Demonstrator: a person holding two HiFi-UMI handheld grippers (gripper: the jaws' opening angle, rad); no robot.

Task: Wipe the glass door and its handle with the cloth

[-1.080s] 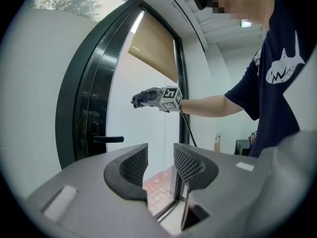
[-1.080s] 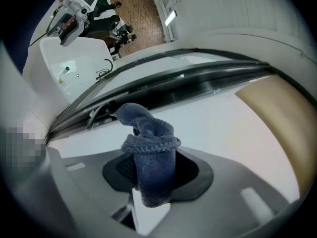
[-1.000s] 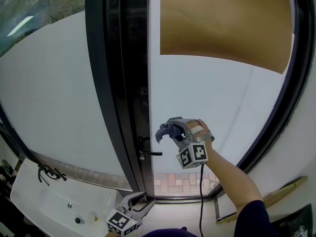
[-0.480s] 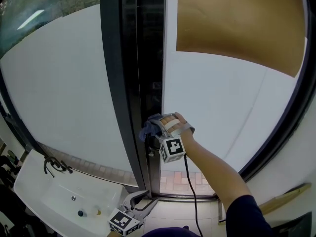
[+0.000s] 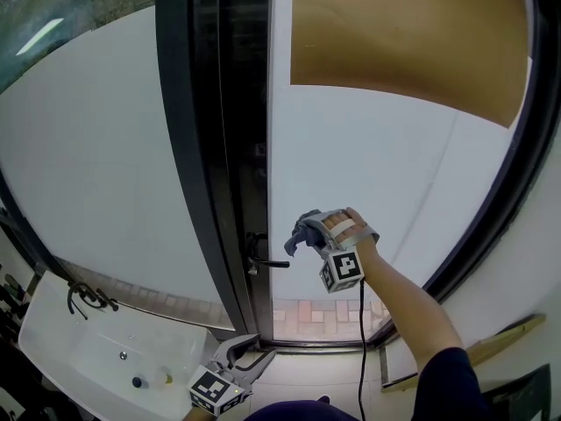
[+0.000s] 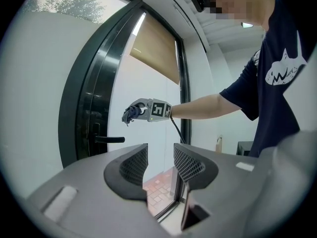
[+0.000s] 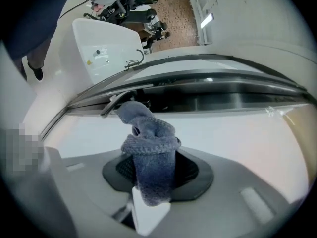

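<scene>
The frosted glass door (image 5: 368, 174) stands in a black frame, with a dark lever handle (image 5: 263, 260) on its left edge. My right gripper (image 5: 308, 233) is shut on a grey-blue cloth (image 5: 300, 235), held just right of the handle and a little apart from it. In the right gripper view the cloth (image 7: 148, 150) bunches up between the jaws, with the handle (image 7: 115, 103) just beyond it. My left gripper (image 5: 244, 356) hangs low near the floor, open and with nothing in it; its own view shows the gap between its jaws (image 6: 161, 165), the handle (image 6: 106, 139) and the right gripper (image 6: 134, 112).
A white sink (image 5: 105, 358) with a dark tap (image 5: 83, 298) stands at lower left. A tan roller blind (image 5: 403, 38) covers the door's upper part. A second frosted pane (image 5: 96, 156) lies left of the black frame (image 5: 206, 147). Brick paving (image 5: 324, 317) shows through the door's clear bottom strip.
The right gripper with the cloth went left onto the handle half a second ago, then drew back to the right, off the handle. The left gripper has stayed low.
</scene>
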